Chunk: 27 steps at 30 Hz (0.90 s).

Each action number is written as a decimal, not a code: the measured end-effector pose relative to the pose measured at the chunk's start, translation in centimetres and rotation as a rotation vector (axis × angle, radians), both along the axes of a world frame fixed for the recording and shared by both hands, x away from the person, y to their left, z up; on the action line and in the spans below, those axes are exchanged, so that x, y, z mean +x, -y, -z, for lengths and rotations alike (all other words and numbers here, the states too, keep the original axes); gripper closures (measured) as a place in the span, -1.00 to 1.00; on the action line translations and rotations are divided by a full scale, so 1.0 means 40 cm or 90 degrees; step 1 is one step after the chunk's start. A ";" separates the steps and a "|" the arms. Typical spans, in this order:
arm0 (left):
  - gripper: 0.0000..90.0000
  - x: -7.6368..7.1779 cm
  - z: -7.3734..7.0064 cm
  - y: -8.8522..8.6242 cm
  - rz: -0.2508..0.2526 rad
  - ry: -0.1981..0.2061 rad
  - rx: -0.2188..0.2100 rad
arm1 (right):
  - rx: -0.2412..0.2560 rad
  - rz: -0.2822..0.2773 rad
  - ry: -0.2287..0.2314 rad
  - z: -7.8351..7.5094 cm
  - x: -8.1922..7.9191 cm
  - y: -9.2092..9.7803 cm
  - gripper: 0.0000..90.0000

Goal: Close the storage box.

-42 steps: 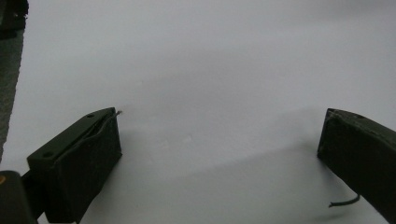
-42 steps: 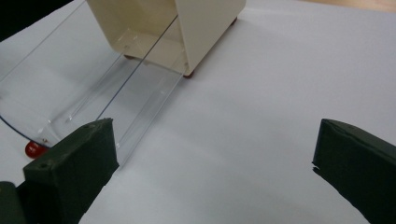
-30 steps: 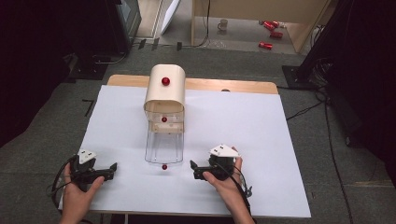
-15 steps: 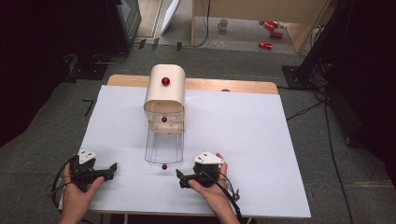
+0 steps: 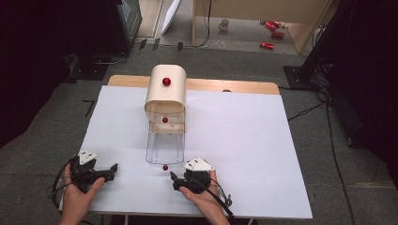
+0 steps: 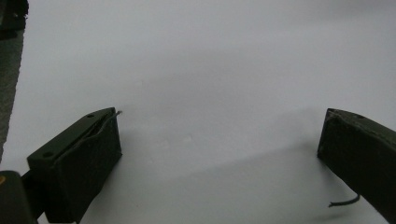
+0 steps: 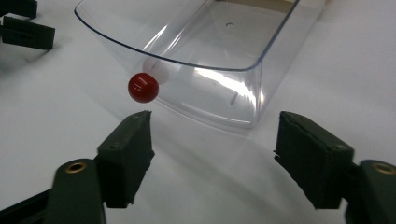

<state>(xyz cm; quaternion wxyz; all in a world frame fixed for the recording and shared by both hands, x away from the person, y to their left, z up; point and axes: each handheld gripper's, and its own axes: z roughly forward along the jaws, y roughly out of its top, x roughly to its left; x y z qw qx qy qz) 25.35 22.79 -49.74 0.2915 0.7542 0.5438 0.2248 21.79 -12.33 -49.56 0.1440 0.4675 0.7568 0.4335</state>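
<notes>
In the high view a clear drawer [image 5: 164, 145] is seen pulled out of a cream rounded cabinet [image 5: 165, 91] near the middle of the frame, both resting on the white-covered worktop [image 5: 244, 140]. A small red knob [image 5: 165, 167] is fixed to the drawer's front wall, at lower centre of the frame. The right gripper [image 5: 176, 180] is held just below and right of that knob, close to it but not touching. In the right gripper view its jaws are seen spread wide with nothing between them; the red knob [image 7: 143, 87] is found just above the left-hand jaw, and the drawer's clear front wall [image 7: 205, 93] fills the upper middle of the frame. The left gripper [image 5: 111, 169] is kept at lower left of the high view, well apart from the drawer; in the left gripper view its jaws are likewise wide apart over bare white worktop [image 6: 210, 70].
</notes>
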 end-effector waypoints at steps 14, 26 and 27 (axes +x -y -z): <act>-1.00 0.000 0.000 0.000 0.000 0.000 0.000 | 0.026 0.021 -0.022 0.002 -0.003 -0.006 0.24; -1.00 0.000 0.000 0.000 0.001 0.000 0.000 | 0.033 -0.021 -0.014 0.001 -0.015 -0.041 0.48; -1.00 0.000 0.000 0.000 0.001 0.000 0.000 | 0.032 -0.025 -0.010 0.001 -0.014 -0.046 0.50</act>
